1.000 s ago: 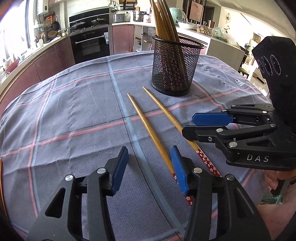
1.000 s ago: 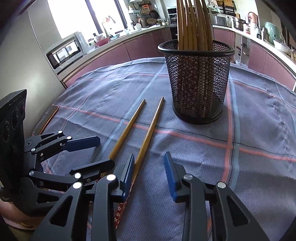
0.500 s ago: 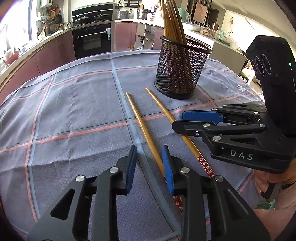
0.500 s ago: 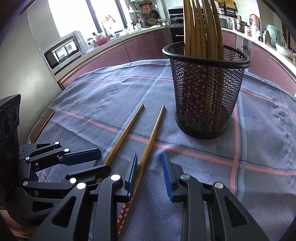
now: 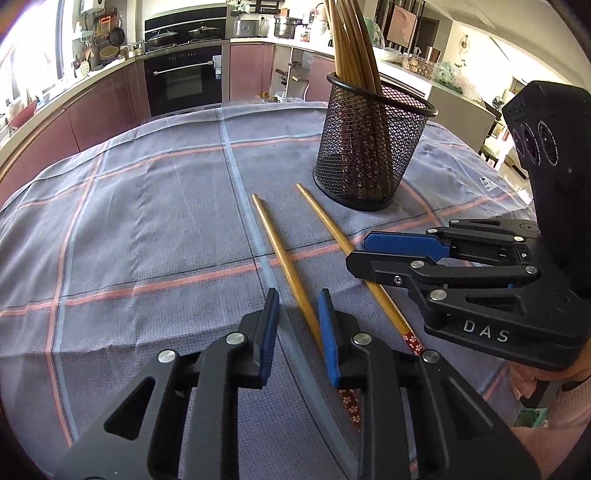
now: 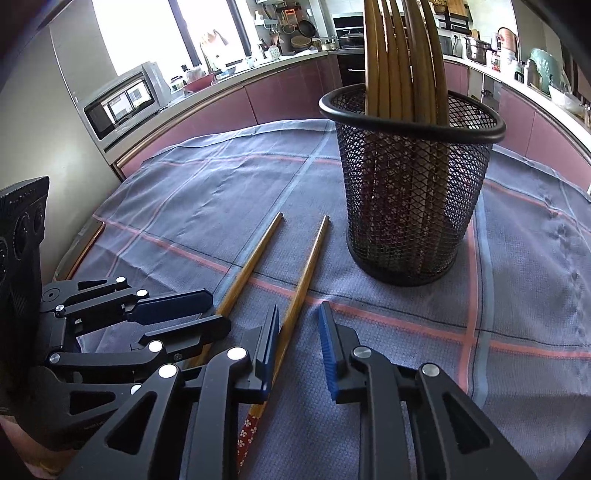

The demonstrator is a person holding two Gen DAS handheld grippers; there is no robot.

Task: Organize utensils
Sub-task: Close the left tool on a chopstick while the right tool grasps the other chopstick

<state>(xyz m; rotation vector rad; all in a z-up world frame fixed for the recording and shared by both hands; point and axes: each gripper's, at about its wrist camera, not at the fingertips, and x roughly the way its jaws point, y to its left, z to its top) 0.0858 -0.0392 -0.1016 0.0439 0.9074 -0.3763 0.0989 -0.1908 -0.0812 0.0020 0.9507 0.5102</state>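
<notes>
On the grey woven checked cloth (image 5: 155, 206) covering the worktop, the left black tongs (image 5: 295, 325) with ribbed blue pads stand apart astride one slim tapered bamboo chopstick (image 5: 282, 254). Its twin (image 6: 306, 269) lies beside the parted right tongs (image 6: 298, 341); the round black wire-mesh cup (image 6: 410, 199), bristling with chopsticks, stands farthest right.

We see both views lit by bright daylight: the tall kitchen window (image 6: 147, 33) is blown out to white, with glare at the left wrist view's upper left. The black wire-mesh holder (image 5: 369, 147) casts a soft shadow. Focus is sharp; fisheye bending curves the edges, and corners vignette dark.
</notes>
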